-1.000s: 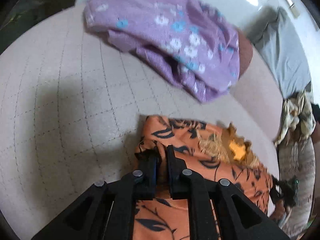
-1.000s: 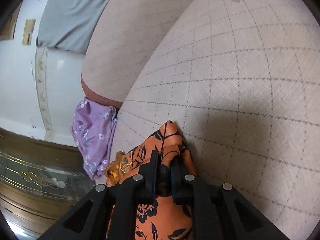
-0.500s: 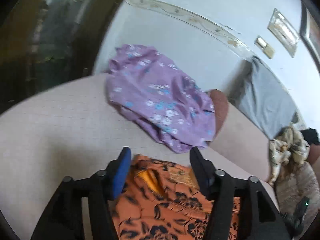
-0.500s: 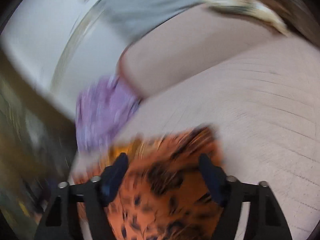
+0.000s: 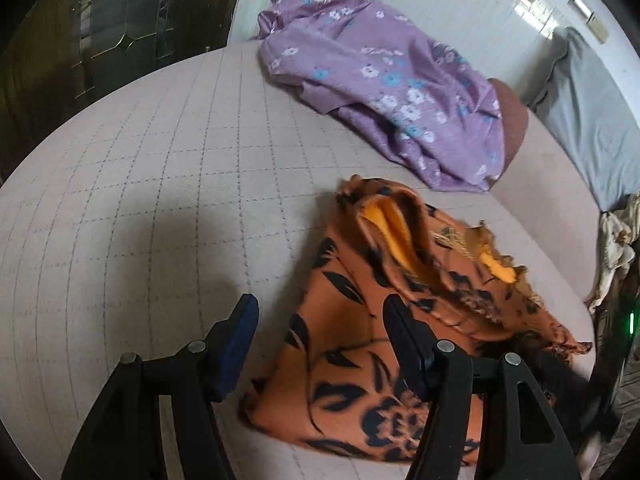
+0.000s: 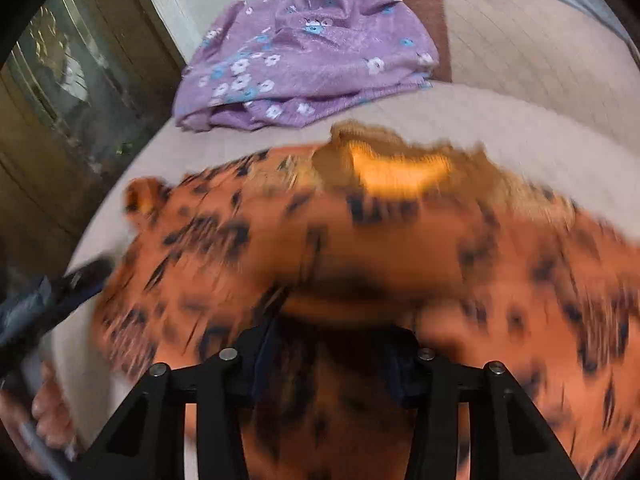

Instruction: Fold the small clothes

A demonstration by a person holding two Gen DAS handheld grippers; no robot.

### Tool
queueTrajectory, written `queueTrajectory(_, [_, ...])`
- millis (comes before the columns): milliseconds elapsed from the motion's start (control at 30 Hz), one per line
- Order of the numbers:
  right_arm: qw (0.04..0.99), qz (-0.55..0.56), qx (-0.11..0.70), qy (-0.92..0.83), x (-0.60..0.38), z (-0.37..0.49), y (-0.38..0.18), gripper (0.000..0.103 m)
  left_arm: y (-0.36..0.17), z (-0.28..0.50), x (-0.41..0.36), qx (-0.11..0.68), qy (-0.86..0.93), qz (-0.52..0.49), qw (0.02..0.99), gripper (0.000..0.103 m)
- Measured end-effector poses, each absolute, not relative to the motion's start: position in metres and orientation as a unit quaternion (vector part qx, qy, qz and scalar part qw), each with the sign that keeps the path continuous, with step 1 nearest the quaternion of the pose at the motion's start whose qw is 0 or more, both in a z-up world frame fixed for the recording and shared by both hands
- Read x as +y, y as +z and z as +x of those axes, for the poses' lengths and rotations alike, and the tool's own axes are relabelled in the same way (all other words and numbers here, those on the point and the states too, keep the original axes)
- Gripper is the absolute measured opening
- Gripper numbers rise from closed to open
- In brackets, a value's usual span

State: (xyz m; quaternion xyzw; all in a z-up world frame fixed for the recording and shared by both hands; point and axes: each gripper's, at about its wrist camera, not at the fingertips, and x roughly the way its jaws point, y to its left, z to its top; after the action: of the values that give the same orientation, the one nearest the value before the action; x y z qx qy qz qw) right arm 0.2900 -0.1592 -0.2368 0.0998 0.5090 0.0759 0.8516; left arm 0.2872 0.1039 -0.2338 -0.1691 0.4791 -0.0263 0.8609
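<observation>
left tongs [image 5: 318, 322]: jaws apart, nothing between the pads; the blue-padded left finger [image 5: 236, 336] stands over bare sofa seat [image 5: 140, 184], the right finger over the near edge of the orange garment [image 5: 360, 320].
right tongs [image 6: 330, 342]: jaws closing, picture badly smeared; orange cloth bulges over and between the fingers, but whether the pads press it i cannot tell.

orange garment, black leaf print, lies crumpled on the seat, from 6 to 3 o'clock in the left view; it fills the lower half of the right view [image 6: 360, 248]. a yellow lining [image 5: 394, 232] shows in a fold at its far end, with a frayed golden trim beside it.

purple floral garment [image 5: 380, 76] farther off, at 12 to 1 o'clock, heaped at the seat's far edge, well apart from the orange one; also at 12 in the right view [image 6: 308, 56].

left view only: grey cushion [image 5: 588, 120] at 2 o'clock, a pale crumpled cloth [image 5: 616, 248] at 3.
right view only: a hand [image 6: 48, 412] at 8 o'clock, with the other tool's dark tip near the orange cloth's left edge.

dark glazed door [image 5: 100, 24] at 10 o'clock, beyond the sofa.
no containers in view; no writing legible.
</observation>
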Motion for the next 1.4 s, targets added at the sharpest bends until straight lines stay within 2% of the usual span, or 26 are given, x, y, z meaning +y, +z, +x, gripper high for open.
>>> queueTrajectory(67, [0.86,0.101,0.497,0.052,-0.163,0.326,-0.235,0.048,-0.237,0.291,0.102,0.485,-0.027,-0.161,0.859,0.066])
queueTrajectory(233, [0.873,0.203,0.441,-0.044,-0.221,0.375,-0.222,0.047,-0.24,0.302,0.093,0.48,-0.035,-0.146,0.864,0.066])
queueTrajectory(400, [0.886,0.197,0.417,-0.039,-0.255,0.318,-0.201,0.047,-0.23,0.297,0.083,0.46,-0.041,-0.125,0.878,0.066])
queueTrajectory(500, [0.882,0.181,0.431,-0.054,-0.28,0.264,-0.196,0.047,-0.227,0.29,0.073,0.453,-0.043,-0.103,0.884,0.066])
queueTrajectory(700, [0.845,0.228,0.477,-0.081,-0.321,0.167,-0.213,0.047,-0.224,0.265,0.041,0.446,-0.074,-0.065,0.89,0.066])
queueTrajectory(733, [0.838,0.23,0.488,-0.084,-0.319,0.164,-0.218,0.047,-0.225,0.262,0.036,0.448,-0.076,-0.058,0.889,0.066])
queueTrajectory(800, [0.817,0.233,0.52,-0.087,-0.315,0.158,-0.235,0.047,-0.239,0.259,0.021,0.472,-0.074,-0.033,0.878,0.08])
queueTrajectory(833, [0.815,0.221,0.527,-0.09,-0.311,0.156,-0.238,0.047,-0.246,0.259,0.014,0.485,-0.068,-0.014,0.872,0.081])
queueTrajectory(933, [0.821,0.173,0.536,-0.09,-0.295,0.153,-0.23,0.048,-0.25,0.248,-0.005,0.467,-0.041,0.058,0.881,0.081])
queueTrajectory(1033, [0.834,0.203,0.507,-0.078,-0.295,0.135,-0.219,0.048,-0.237,0.237,-0.008,0.457,-0.061,0.041,0.887,0.081])
queueTrajectory(1233, [0.865,0.193,0.458,-0.068,-0.281,0.119,-0.196,0.048,-0.21,0.21,-0.018,0.405,-0.056,0.042,0.912,0.081])
queueTrajectory(1400, [0.871,0.196,0.448,-0.054,-0.273,0.123,-0.19,0.048,-0.199,0.203,-0.03,0.376,-0.062,0.058,0.923,0.081])
